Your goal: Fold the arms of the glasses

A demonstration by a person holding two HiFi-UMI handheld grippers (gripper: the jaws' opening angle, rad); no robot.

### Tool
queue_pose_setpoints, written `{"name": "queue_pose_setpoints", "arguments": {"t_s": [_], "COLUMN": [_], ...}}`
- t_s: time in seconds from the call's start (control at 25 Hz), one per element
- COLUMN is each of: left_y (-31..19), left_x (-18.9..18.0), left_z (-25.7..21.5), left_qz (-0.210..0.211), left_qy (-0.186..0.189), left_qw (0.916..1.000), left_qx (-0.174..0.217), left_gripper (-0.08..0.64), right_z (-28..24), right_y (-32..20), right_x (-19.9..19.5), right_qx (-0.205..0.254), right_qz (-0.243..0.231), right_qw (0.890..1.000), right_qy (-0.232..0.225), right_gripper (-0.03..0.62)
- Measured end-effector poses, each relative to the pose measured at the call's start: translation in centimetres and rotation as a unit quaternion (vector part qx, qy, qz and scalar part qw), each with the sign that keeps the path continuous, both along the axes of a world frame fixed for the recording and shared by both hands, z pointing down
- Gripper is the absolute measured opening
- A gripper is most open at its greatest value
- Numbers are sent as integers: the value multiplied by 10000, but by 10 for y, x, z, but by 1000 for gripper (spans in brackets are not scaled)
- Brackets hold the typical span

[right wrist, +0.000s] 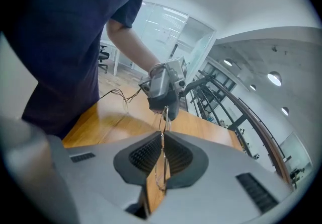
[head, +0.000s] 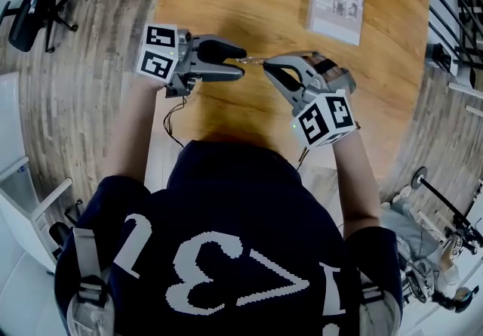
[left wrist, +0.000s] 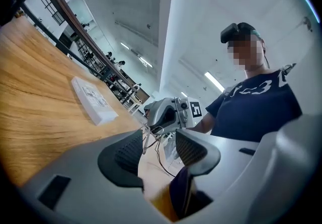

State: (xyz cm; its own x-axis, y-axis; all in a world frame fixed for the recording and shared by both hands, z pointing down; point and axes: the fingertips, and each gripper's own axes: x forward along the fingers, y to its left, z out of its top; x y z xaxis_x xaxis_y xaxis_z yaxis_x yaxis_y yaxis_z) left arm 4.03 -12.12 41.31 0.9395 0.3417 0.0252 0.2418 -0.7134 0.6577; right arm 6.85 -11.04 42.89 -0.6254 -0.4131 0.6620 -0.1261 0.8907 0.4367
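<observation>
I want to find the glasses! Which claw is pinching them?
The right claw: its pads are squeezed shut on the thin wire glasses. The left claw has its pads apart, gripping nothing.

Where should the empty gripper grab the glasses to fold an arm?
Probably the thin end of the glasses that pokes out past the right gripper, which is shut on them. The left gripper is open and faces that end, so come straight in, one jaw either side.
</observation>
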Motion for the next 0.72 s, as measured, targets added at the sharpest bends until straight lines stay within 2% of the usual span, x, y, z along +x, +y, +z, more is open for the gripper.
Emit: {"name": "queue_pose_setpoints", "arguments": {"t_s": [0.12,0.24,0.4,0.56,0.68,0.72], "left_y": [-13,-33,-55,-59,-62,-62], "left_x": [-2,-11,-37,-58,-69,-71], "left_z": [10,20,26,26,33,35], "left_qz": [-519,-1310,-2346,-2881,-3315,-3435], "left_qy": [-44,-195,-323,-379,-824,-932], "left_qw": [9986,9905,9692,9529,9286,9205], "left_qx": [125,372,680,864,1448,1613], "left_gripper": [193,193,192,140,42,32], "right_z": [8,22,60,106,131,137], "right_y": [-2,-10,-32,-57,-77,-83], "right_x": [0,3,10,17,22,24], "right_qx": [-162,-299,-714,-1174,-1533,-1643], "right_qz": [48,100,249,327,410,460], "right_qw": [9998,9994,9971,9925,9873,9853], "right_qy": [-88,-119,-103,23,30,22], "right_gripper": [37,37,37,37,37,37]}}
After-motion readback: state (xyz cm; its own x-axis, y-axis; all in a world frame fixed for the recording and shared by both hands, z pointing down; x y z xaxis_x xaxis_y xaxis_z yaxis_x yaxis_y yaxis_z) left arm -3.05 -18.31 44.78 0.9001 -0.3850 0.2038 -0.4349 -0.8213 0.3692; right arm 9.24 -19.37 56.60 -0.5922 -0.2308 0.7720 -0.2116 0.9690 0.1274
